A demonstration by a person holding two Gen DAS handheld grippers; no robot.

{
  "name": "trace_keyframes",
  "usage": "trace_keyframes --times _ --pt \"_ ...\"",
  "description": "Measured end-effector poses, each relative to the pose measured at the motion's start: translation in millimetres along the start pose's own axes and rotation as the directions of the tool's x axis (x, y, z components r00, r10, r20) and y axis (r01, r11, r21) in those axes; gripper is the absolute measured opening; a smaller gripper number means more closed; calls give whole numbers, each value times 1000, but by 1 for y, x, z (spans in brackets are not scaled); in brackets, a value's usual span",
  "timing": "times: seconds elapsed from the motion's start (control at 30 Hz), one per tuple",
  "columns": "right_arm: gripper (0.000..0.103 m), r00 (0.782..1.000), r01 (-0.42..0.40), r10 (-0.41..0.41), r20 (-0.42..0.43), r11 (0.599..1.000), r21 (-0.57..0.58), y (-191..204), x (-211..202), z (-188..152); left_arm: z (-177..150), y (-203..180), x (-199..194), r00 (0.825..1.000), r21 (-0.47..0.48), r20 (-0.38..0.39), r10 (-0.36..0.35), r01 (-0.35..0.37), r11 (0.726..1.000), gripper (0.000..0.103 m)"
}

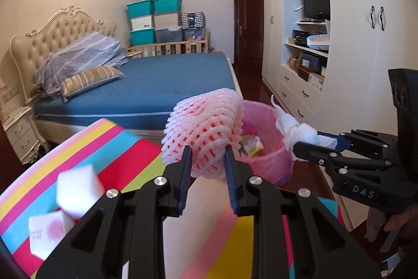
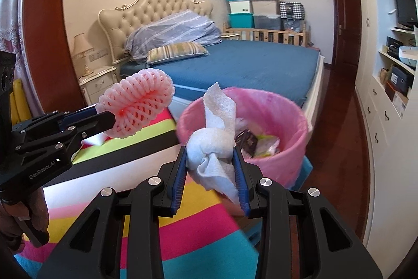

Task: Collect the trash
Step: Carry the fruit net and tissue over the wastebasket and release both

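Observation:
My left gripper [image 1: 207, 151] is shut on a pink foam fruit net [image 1: 203, 130] and holds it above the striped table, just left of a pink-lined trash bin [image 1: 269, 161]. The left gripper and net also show in the right wrist view [image 2: 138, 103]. My right gripper [image 2: 210, 151] is shut on a crumpled white tissue [image 2: 211, 140] at the near rim of the bin [image 2: 287, 106], which holds wrappers. The right gripper with its tissue [image 1: 295, 132] shows at the bin's right side in the left wrist view.
A colourful striped tablecloth [image 1: 130, 158] bears a white foam block [image 1: 78, 190] and a white packet [image 1: 47, 232]. Beyond lie a blue bed [image 1: 156, 85], a nightstand [image 1: 18, 132] and a white wardrobe wall [image 1: 347, 43].

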State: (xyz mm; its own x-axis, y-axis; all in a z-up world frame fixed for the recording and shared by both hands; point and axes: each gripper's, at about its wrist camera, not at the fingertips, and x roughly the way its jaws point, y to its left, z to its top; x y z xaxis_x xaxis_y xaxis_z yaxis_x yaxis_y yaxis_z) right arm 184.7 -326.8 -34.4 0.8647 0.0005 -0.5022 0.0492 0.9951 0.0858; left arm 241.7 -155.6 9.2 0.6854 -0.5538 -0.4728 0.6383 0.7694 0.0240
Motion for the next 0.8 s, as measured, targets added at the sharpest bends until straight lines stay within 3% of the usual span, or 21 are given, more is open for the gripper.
trace_keyframes --times 0.5,0.67,0.7,0.77,0.8 --pt "34 998 54 -54 7 997 53 -52 48 30 61 -13 82 996 2 -1 -89 89 996 25" --pt "38 999 52 -53 7 995 86 -66 64 31 75 -15 108 992 -5 -9 -128 128 992 26" --pt "40 999 51 -52 3 995 85 -68 67 31 77 -16 114 991 -8 -15 -134 134 991 30" --pt "65 998 59 -58 -11 995 84 -70 73 28 79 -16 128 992 -22 -27 -122 121 992 39" --pt "69 998 61 -60 -9 994 90 -72 74 27 80 -15 132 994 -26 -31 -105 104 994 50"
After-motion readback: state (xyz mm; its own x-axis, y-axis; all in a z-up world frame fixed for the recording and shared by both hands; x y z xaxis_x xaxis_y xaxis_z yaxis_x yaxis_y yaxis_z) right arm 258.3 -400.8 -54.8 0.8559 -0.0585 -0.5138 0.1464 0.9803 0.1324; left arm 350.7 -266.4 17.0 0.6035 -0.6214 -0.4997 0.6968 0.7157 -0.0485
